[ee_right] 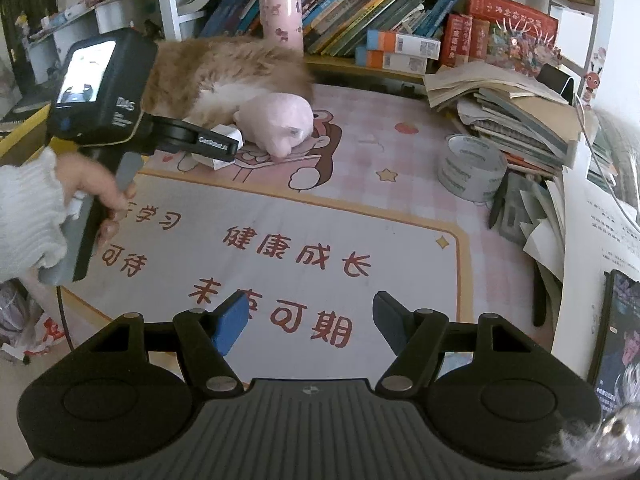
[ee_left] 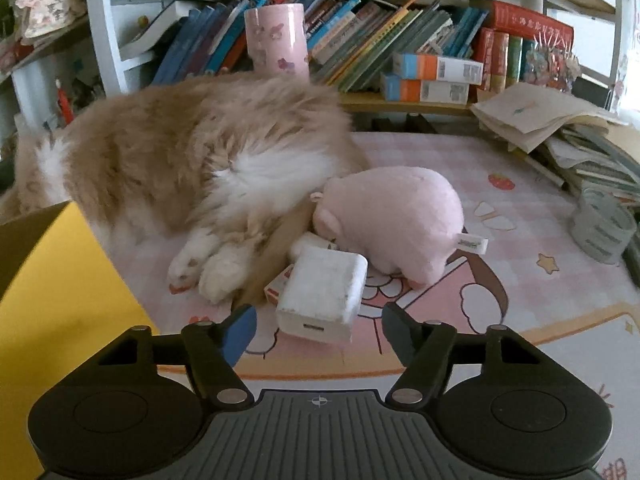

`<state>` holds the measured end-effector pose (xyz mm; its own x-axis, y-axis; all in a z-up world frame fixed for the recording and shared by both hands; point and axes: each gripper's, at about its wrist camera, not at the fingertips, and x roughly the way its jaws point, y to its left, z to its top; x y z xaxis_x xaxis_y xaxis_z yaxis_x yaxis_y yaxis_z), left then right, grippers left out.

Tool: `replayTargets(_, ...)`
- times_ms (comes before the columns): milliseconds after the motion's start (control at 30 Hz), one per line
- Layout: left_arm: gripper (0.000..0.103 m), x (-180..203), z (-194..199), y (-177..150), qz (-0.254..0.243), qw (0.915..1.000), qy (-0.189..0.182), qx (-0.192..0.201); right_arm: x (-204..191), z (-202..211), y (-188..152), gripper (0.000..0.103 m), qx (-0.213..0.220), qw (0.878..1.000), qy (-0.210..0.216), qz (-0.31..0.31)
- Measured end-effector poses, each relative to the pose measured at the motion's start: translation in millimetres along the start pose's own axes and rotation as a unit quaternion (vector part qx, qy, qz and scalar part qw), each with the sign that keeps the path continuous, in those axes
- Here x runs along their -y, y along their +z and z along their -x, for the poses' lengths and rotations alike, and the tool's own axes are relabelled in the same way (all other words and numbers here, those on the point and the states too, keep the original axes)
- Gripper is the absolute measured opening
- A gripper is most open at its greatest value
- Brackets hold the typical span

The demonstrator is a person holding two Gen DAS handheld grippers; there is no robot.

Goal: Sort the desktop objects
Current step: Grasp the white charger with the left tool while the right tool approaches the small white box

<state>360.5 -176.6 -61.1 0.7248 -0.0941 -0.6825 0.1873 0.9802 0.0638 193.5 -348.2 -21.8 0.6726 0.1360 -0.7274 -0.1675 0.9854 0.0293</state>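
Note:
A white charger block (ee_left: 322,294) lies on the pink desk mat (ee_left: 500,184), between a pink plush pig (ee_left: 394,220) and a sleeping orange-white cat (ee_left: 192,152). A small red-white box (ee_left: 278,285) is partly hidden under the charger. My left gripper (ee_left: 318,334) is open, its fingertips on either side of the charger's near end, not touching it. In the right wrist view the left gripper's body (ee_right: 176,136) covers most of the charger (ee_right: 224,136) beside the pig (ee_right: 280,122). My right gripper (ee_right: 306,320) is open and empty over the mat's front.
A yellow box (ee_left: 52,288) stands at the left. A tape roll (ee_right: 470,168) sits at the right beside stacked books and papers (ee_right: 516,116). A pink cup (ee_right: 282,20) stands behind the cat, before a bookshelf (ee_right: 360,4). A tablet (ee_right: 618,332) lies at the far right.

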Motion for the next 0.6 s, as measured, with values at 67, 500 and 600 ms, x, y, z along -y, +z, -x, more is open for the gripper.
replayTargets(67,0.062,0.0,-5.8,1.8,-0.002,1.0,-0.001,-0.001,1.0,-1.3,0.8,0.067,-0.003,1.0,-0.001,0.0)
replayTargets(500,0.042,-1.4,-9.4,6.1,0.001,0.9999,-0.015,0.006,-2.2,-15.4,3.5,0.067,-0.023,1.0,0.012,0.017)
replayTargets(600,0.042,-7.6,8.6,2.2,0.018,0.9993,-0.031,0.014,-5.6,-22.5,7.2,0.067,-0.022,0.999,0.022,0.023)
